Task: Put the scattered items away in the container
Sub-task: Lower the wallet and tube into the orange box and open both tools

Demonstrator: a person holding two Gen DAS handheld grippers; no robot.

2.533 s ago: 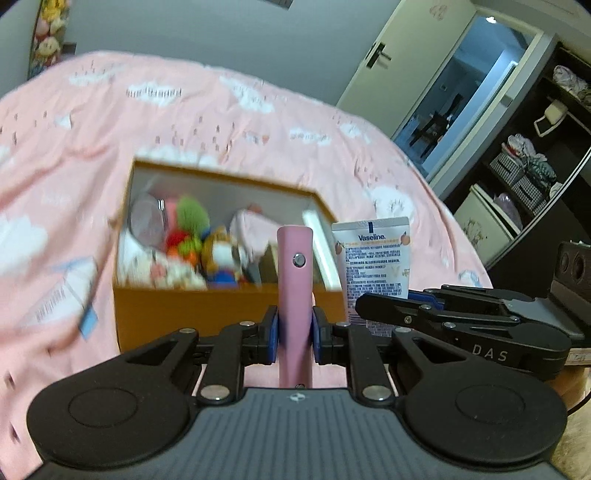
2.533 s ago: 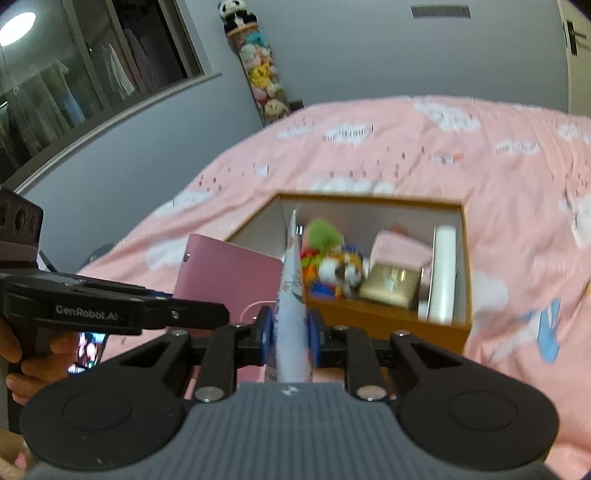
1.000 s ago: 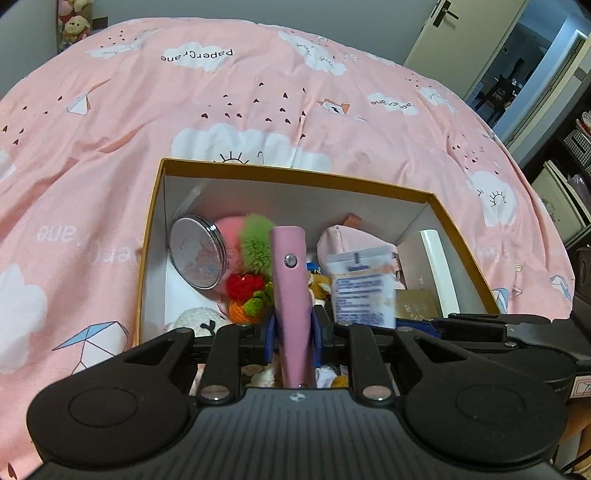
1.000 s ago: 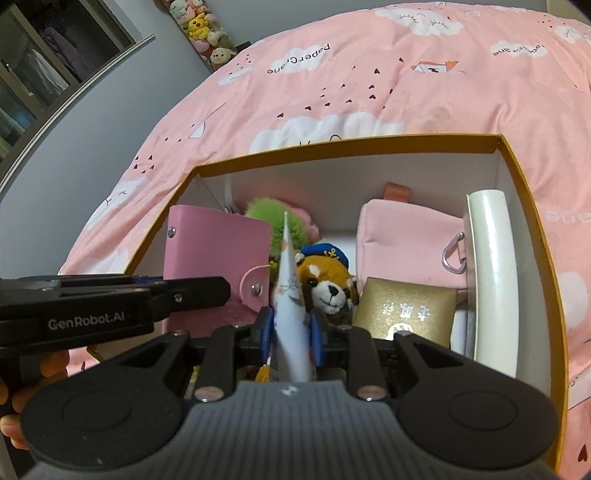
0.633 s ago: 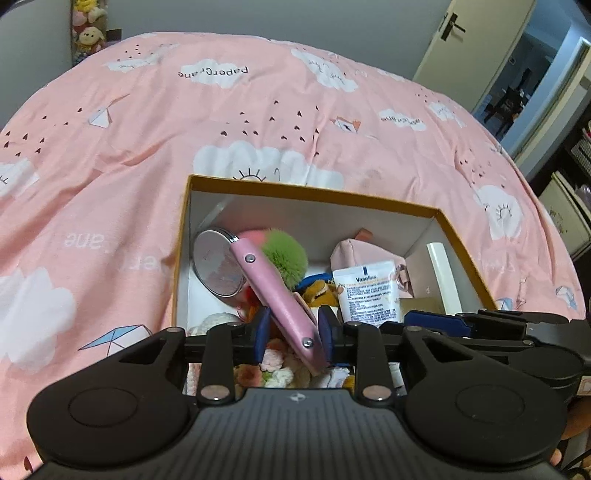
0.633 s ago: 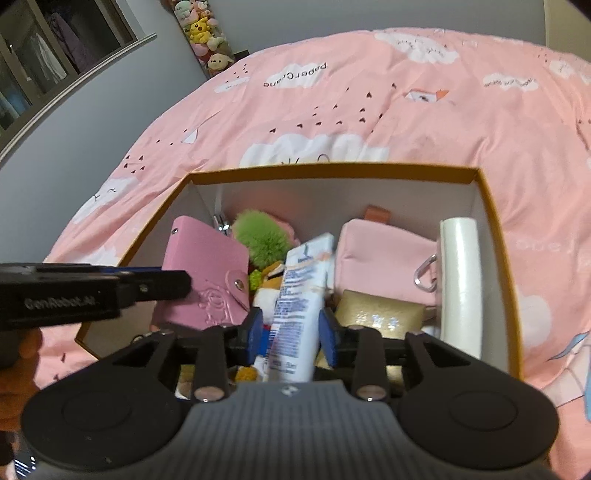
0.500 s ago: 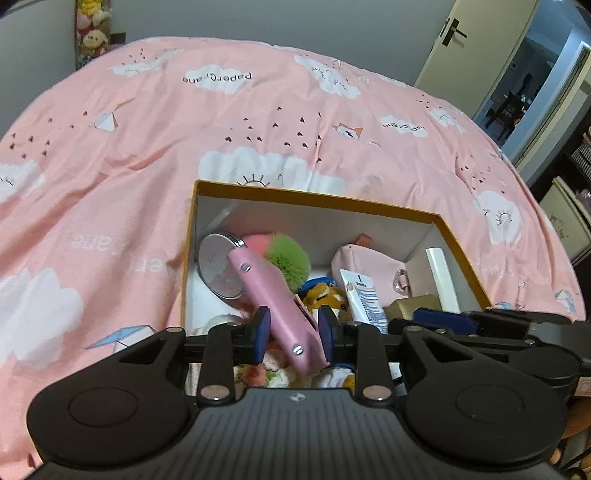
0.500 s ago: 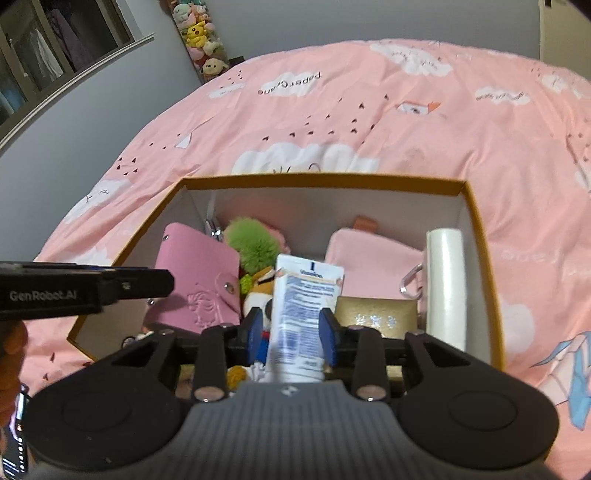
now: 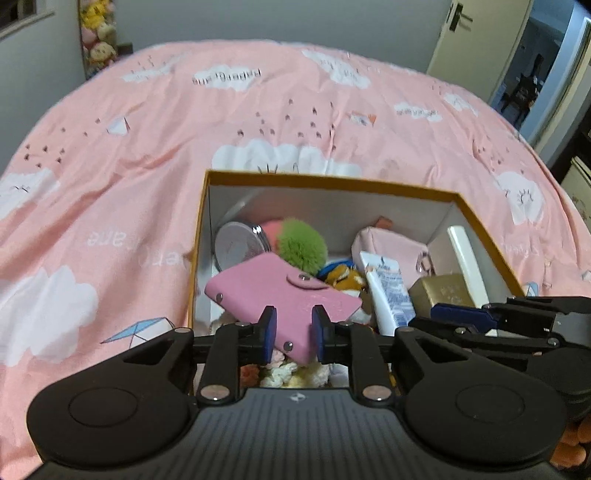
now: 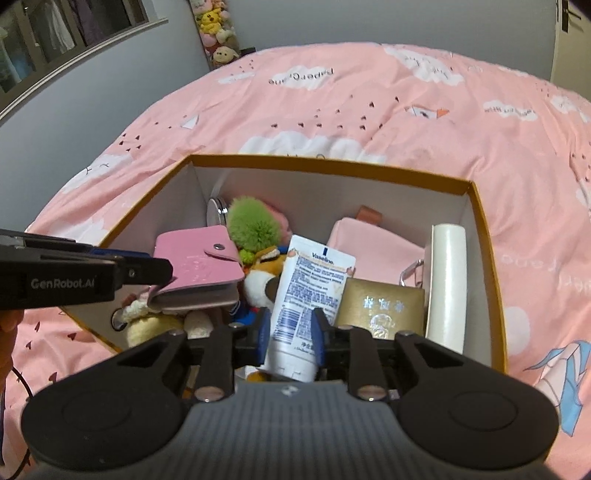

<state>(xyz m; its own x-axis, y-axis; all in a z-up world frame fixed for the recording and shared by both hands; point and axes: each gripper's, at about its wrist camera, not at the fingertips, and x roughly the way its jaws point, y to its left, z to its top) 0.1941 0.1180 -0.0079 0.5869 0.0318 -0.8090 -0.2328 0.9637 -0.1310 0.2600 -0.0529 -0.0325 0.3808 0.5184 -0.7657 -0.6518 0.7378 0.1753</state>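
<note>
Left wrist view: the left gripper (image 9: 293,330) is closing its jaws, the pink wallet (image 9: 284,295) lying flat between them, seemingly not pinched; the wallet rests atop toys inside the orange box (image 9: 332,182); right gripper (image 10: 291,332) jaws are closing too, the Vaseline tube (image 10: 306,295) between them over the box.

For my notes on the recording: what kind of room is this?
Most likely a bedroom: the box sits on a bed with a pink cloud-print cover, plush toys are stacked in the corner, and a door stands beyond the bed.
</note>
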